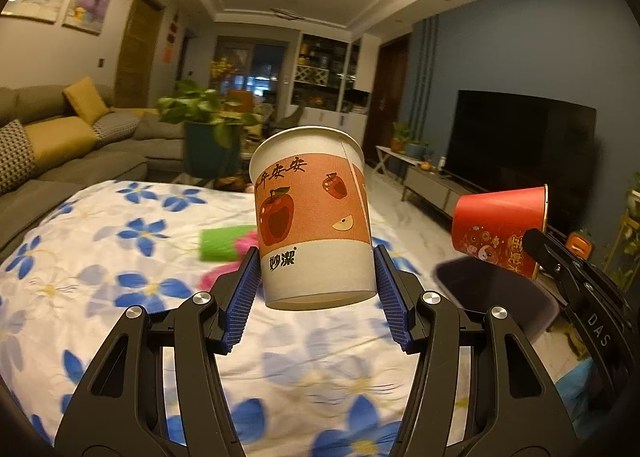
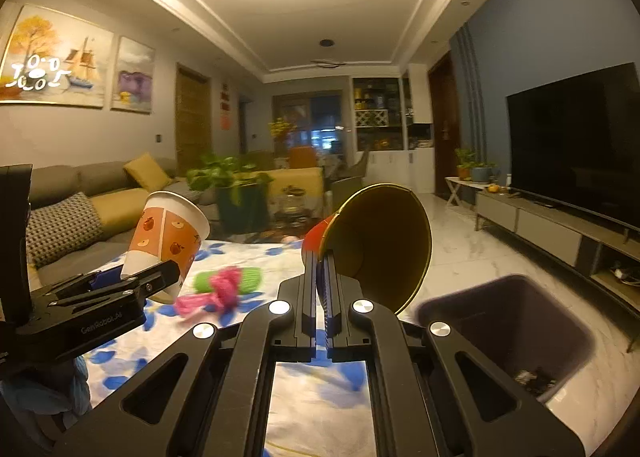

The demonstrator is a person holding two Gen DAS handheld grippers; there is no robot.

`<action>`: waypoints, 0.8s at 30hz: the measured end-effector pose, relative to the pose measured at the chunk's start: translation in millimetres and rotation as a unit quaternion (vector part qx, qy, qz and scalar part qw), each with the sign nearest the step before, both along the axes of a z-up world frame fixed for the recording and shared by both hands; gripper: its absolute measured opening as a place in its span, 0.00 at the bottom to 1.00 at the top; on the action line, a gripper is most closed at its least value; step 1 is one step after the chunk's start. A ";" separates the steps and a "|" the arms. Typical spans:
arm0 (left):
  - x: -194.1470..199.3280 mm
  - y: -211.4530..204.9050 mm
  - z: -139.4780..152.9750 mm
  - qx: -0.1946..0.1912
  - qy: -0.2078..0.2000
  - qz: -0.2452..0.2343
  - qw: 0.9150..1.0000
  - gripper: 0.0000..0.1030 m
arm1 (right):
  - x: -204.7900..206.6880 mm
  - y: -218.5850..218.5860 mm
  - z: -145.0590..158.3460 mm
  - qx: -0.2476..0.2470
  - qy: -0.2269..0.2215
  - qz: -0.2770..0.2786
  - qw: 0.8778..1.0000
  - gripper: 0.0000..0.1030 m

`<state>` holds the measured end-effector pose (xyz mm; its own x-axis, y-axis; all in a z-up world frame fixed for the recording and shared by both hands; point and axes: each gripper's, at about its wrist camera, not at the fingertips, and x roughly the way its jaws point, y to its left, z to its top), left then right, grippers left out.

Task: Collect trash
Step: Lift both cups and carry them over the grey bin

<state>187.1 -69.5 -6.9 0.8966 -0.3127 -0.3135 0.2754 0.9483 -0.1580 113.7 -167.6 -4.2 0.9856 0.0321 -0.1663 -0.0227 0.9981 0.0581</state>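
Table [image 1: 120,297] in front, bin [image 2: 508,329] on floor beside its right edge, sofa [image 1: 80,153] left, television [image 2: 576,145] right.

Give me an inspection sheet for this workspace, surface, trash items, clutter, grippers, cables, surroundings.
Surface: table under a flowered cloth.
Job's things: white apple-print cup held upright; red cup tilted, gold inside facing the camera; dark bin on the floor beside the table, some scraps inside.
Clutter: green roll and pink bag lying on the cloth.
Grippers: left gripper jaws closed on the white cup; right gripper jaws pinching the red cup's wall.
Cables: nothing seen.
Surroundings: sofa, potted plant, television.
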 end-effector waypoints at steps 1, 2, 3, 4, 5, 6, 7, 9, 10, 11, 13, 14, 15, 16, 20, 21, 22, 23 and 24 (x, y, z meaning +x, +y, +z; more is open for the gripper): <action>0.3 -8.5 0.4 0.001 -0.001 -0.008 1.000 0.54 | -1.7 -4.4 -0.4 0.000 -0.001 -0.006 1.000 0.04; 1.6 -14.4 1.0 0.001 -0.001 -0.012 1.000 0.54 | -3.7 -11.7 -0.9 0.002 -0.002 -0.016 1.000 0.04; 2.0 -23.3 1.4 0.003 -0.002 -0.019 1.000 0.54 | -5.1 -16.5 -1.6 0.003 -0.003 -0.023 1.000 0.04; 2.6 -30.0 1.8 0.004 -0.003 -0.025 1.000 0.54 | -6.2 -22.1 -2.3 0.004 -0.003 -0.031 1.000 0.04; 3.0 -33.0 1.3 0.005 -0.005 -0.029 1.000 0.54 | -7.2 -27.8 -3.1 0.006 -0.003 -0.040 0.999 0.04; 3.3 -42.2 1.4 0.007 -0.008 -0.037 0.999 0.54 | -8.8 -32.7 -4.3 0.008 -0.003 -0.049 0.999 0.04; 4.2 -48.1 1.6 0.009 -0.010 -0.043 0.999 0.54 | -10.0 -36.3 -4.9 0.009 -0.003 -0.055 0.998 0.04; 6.8 -61.6 1.3 0.010 -0.013 -0.056 0.998 0.54 | -12.0 -48.0 -7.3 0.011 -0.003 -0.071 0.997 0.04; 7.5 -68.7 0.9 0.009 -0.014 -0.062 0.998 0.54 | -12.3 -51.6 -8.4 0.012 -0.003 -0.077 0.997 0.04; 6.7 -75.7 0.7 0.008 -0.015 -0.068 0.998 0.54 | -13.0 -56.8 -10.0 0.011 -0.002 -0.086 0.996 0.04; 8.8 -89.9 -0.3 0.009 -0.018 -0.081 0.997 0.54 | -10.0 -60.6 -10.9 0.008 0.000 -0.099 0.995 0.04; 9.8 -97.2 -1.7 0.009 -0.019 -0.089 0.996 0.54 | -10.0 -65.7 -12.8 0.009 0.001 -0.107 0.994 0.04; 11.2 -104.4 -3.6 0.008 -0.017 -0.097 0.995 0.54 | -10.6 -68.2 -13.7 0.009 0.002 -0.112 0.994 0.04; 14.3 -110.0 -4.7 0.007 -0.014 -0.103 0.995 0.54 | -10.9 -70.1 -15.2 0.010 0.003 -0.119 0.993 0.04; 20.1 -135.1 -12.0 0.012 -0.010 -0.124 0.992 0.54 | -9.7 -82.7 -22.4 0.013 0.006 -0.145 0.989 0.04; 21.9 -142.4 -14.7 0.013 -0.008 -0.131 0.991 0.54 | -10.4 -84.9 -24.1 0.014 0.007 -0.147 0.989 0.04; 23.6 -147.6 -16.7 0.013 -0.007 -0.135 0.991 0.54 | -9.8 -87.1 -25.5 0.014 0.008 -0.151 0.988 0.04; 25.3 -151.7 -18.1 0.013 -0.007 -0.139 0.990 0.54 | -9.7 -88.5 -26.7 0.015 0.009 -0.154 0.988 0.04; 26.6 -155.3 -19.4 0.014 -0.007 -0.142 0.990 0.54 | -10.4 -89.7 -27.9 0.014 0.010 -0.158 0.987 0.04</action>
<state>213.8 -224.8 -26.3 0.7779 -0.5442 -0.3143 0.5333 0.8362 -0.1278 103.3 -257.3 -32.1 0.9436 -0.2712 -0.1899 0.2908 0.9531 0.0837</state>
